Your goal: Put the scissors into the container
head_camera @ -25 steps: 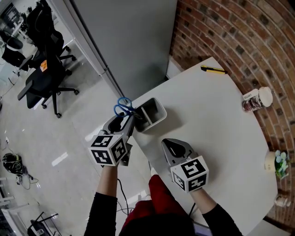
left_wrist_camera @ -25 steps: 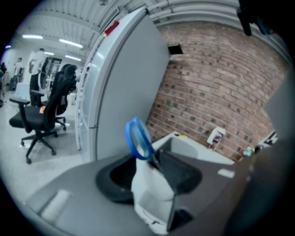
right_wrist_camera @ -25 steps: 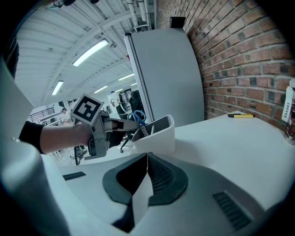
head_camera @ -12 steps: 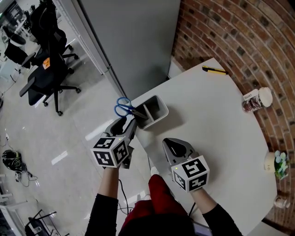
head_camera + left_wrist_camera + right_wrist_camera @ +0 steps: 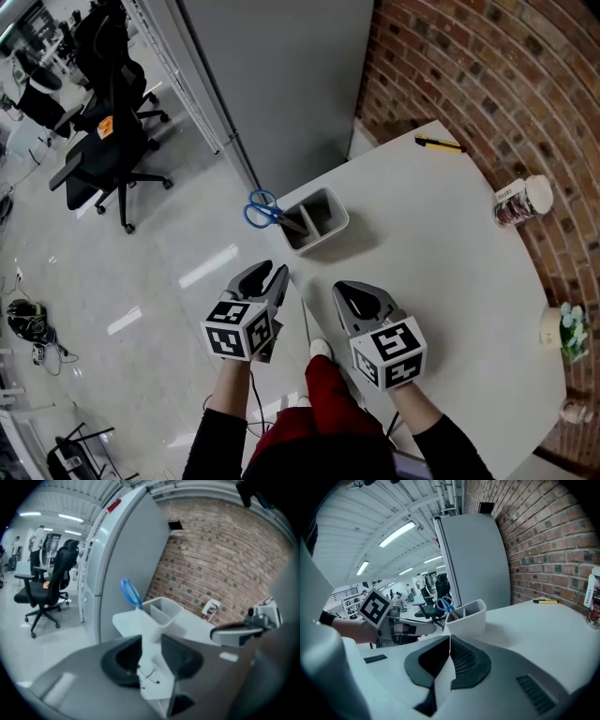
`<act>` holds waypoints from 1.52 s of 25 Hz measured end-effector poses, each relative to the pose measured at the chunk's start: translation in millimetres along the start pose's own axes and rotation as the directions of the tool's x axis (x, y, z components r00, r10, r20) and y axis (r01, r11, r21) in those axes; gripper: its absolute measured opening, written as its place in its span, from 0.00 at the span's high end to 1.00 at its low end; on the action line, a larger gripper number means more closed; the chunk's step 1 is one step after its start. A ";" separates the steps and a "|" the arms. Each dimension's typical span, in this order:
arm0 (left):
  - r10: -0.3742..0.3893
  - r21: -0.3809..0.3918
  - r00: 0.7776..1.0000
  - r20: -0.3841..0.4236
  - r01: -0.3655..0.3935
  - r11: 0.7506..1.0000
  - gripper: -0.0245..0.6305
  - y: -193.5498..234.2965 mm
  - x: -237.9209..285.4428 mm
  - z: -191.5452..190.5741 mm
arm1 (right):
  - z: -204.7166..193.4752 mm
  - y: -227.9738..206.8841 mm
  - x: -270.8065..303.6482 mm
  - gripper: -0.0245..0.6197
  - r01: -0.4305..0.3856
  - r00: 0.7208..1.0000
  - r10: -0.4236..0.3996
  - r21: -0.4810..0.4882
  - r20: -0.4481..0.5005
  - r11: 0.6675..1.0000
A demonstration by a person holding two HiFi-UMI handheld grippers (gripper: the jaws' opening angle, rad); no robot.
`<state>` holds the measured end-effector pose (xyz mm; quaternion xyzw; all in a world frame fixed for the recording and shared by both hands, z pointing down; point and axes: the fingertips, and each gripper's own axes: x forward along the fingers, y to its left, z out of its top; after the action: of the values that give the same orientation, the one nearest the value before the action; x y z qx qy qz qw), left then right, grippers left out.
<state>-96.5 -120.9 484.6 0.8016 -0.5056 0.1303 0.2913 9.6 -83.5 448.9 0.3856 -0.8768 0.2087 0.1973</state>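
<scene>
The scissors have blue handles and stand blades-down in the left compartment of the white container, handles leaning out over the table's edge. My left gripper hangs off the table's near-left edge, well short of the container. It is open, its jaws have just been closing, and nothing is between them. In the left gripper view the scissors and container lie ahead of the left gripper. My right gripper rests over the table, shut and empty. The right gripper view shows the right gripper with pads touching.
A yellow-and-black utility knife lies at the table's far edge. A jar and a small potted plant stand by the brick wall on the right. A grey cabinet rises behind the container; office chairs stand on the floor at left.
My left gripper has come off the scissors' handles and drawn back toward the person. The scissors stay standing in the container. The right gripper has not moved.
</scene>
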 end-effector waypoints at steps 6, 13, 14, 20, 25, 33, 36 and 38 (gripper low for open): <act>0.024 0.027 1.000 0.019 -0.024 0.999 0.92 -11.8 -27.8 -13.3 | -1.3 18.5 -13.0 0.95 -0.004 1.000 0.004 -0.004 0.022 1.000; 0.014 0.045 0.999 0.042 -0.016 0.999 0.96 -29.2 -65.0 -24.0 | -7.0 44.2 -33.8 0.95 -0.009 0.999 0.011 -0.040 0.035 0.999; 0.013 0.049 0.999 0.046 -0.015 0.999 0.96 -31.8 -71.0 -24.8 | -8.1 48.6 -37.0 0.95 -0.009 0.999 0.011 -0.043 0.035 0.999; 0.009 0.076 0.998 0.069 -0.015 0.997 0.96 -48.0 -108.1 -34.8 | -16.5 75.3 -57.4 0.95 -0.004 0.999 0.007 -0.074 0.036 0.997; 0.000 0.073 0.995 0.104 -0.007 0.997 0.96 -61.0 -137.5 -40.1 | -14.8 92.0 -74.5 0.95 0.016 0.998 -0.010 -0.095 0.061 0.995; 0.014 0.089 0.988 0.152 -0.028 0.996 0.96 -69.3 -183.0 -47.8 | -19.6 118.4 -100.4 0.95 0.034 0.996 -0.023 -0.122 0.090 0.992; 0.016 0.094 0.986 0.165 -0.032 0.995 0.96 -68.9 -197.1 -49.4 | -22.2 126.0 -109.4 0.95 0.044 0.994 -0.031 -0.123 0.103 0.991; 0.019 0.094 0.986 0.168 -0.036 0.995 0.96 -70.1 -207.0 -52.6 | -25.4 129.9 -116.8 0.95 0.052 0.993 -0.040 -0.115 0.107 0.992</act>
<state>-124.0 85.0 398.8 0.8158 -0.5323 0.0912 0.2069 -11.3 79.0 383.1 0.4037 -0.8877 0.1315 0.1783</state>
